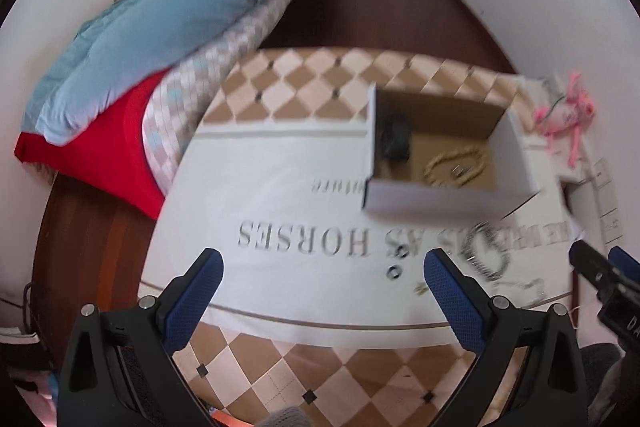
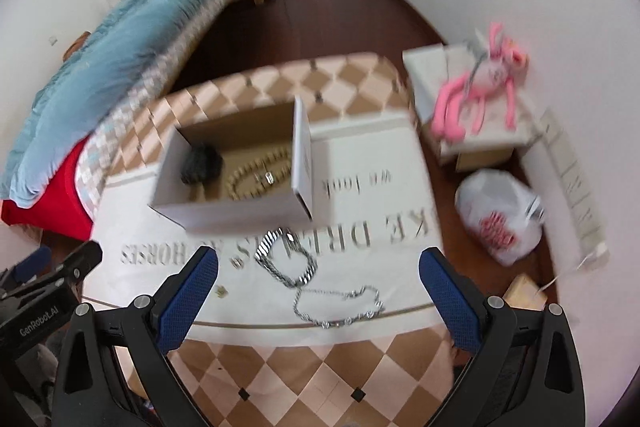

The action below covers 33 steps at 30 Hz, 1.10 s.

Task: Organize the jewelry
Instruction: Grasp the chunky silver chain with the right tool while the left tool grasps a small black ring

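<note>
Both blue-padded grippers, left (image 1: 322, 277) and right (image 2: 318, 275), are held apart and empty above the silver chain necklaces (image 2: 336, 307) left near the white cloth's (image 2: 360, 163) front edge, short of the open cardboard box (image 2: 236, 215), presumably for collection.

Both my wrist views: bright, even daylight, soft shadows, motion blur throughout, strong fisheye bending with black vignette at the corners.
</note>
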Available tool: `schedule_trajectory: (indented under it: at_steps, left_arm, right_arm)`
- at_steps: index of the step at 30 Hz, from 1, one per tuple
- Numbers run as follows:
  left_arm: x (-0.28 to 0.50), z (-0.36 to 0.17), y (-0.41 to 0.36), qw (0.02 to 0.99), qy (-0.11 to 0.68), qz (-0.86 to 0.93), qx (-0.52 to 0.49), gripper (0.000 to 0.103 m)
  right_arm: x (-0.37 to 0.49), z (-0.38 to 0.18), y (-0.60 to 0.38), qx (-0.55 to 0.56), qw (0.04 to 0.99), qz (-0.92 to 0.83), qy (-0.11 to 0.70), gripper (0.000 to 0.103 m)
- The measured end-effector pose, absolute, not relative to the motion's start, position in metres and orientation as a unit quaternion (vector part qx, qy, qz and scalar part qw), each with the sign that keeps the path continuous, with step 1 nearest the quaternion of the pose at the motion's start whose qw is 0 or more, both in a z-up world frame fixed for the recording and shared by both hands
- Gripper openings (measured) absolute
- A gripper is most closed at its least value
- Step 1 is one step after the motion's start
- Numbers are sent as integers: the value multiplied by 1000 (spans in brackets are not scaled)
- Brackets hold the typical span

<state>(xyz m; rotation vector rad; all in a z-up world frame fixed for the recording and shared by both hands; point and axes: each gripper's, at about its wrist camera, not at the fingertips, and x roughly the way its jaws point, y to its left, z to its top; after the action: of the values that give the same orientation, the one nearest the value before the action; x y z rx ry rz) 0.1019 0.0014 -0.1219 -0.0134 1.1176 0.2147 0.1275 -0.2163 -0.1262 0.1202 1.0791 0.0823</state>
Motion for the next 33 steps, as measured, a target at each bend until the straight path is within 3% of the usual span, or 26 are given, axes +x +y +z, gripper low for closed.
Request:
schedule_trajectory:
  at_steps: [2,3,11,16,17,20,33]
  left_arm:
    - [103,-142,4,831,545,107,-7,103]
    - [104,-151,6,826,553,110,-9,103]
    - [110,-197,17,797,592,121,-16,103]
    - [109,-206,8,794,599,107,3,103]
    - [109,-206,7,794,599,103,4,103]
    - [111,-209,1,793,602,89,4,102]
    - [126,-216,-31,793,609,9,6,99]
  right_arm:
    - [133,-152,-216,59,844,43,531,79]
    - [136,-164,-215,60,838,43,541,77]
    - [162,-229,-195,28,811,50,582,76]
    - [168,-246,-175,-48,808,44,585,62]
    - [167,-247,-172,-51,811,49,580,53]
    - [166,-246,-171,-58,817,53,572,8]
    - [161,-223,-211,6,824,39,566,8]
